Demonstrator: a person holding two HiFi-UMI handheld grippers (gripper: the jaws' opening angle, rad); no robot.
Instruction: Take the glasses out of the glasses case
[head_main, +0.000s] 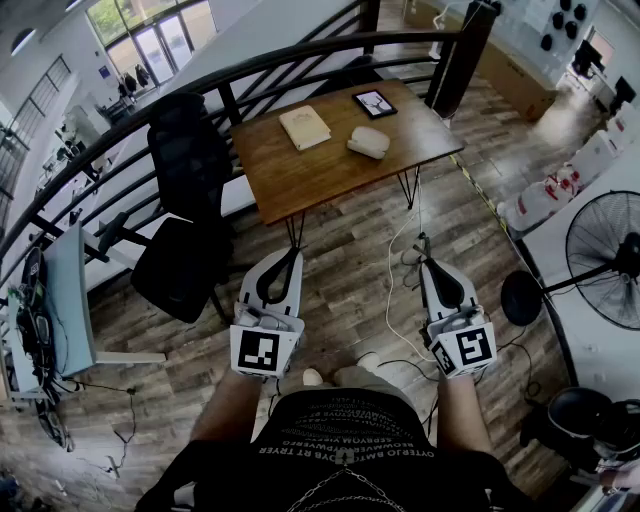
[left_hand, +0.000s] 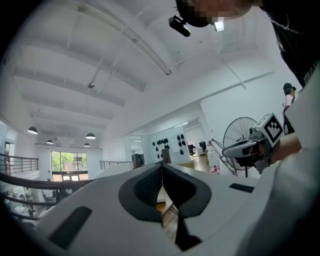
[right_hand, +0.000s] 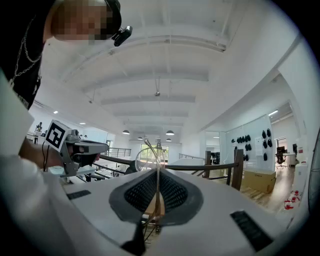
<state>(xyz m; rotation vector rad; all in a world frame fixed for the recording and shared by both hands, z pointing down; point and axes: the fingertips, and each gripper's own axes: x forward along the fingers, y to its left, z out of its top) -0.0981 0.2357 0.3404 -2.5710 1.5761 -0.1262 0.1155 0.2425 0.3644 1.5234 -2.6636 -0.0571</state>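
Right gripper (right_hand: 158, 175) fingers pinch the glasses (right_hand: 149, 160); left gripper (left_hand: 162, 167) fingers are pressed together, empty. The glasses look clear of the case (head_main: 368, 142); next they likely need setting on the table (head_main: 300, 178).

Open floor (head_main: 345, 235) from left claw (head_main: 290, 256) and right claw (head_main: 425, 242) up to the counter (head_main: 300, 175). Black chair (head_main: 185, 165) close on the left, fan (head_main: 608, 262) on the right, railing (head_main: 462, 60) behind.

Your head camera looks steeply down from high above, with the desk (head_main: 300, 175) far off at 12 o'clock. Each gripper camera looks slightly upward along its jaws. One catches your right gripper (left_hand: 227, 149) at 3 o'clock, the other your left gripper (right_hand: 102, 146) at 9.
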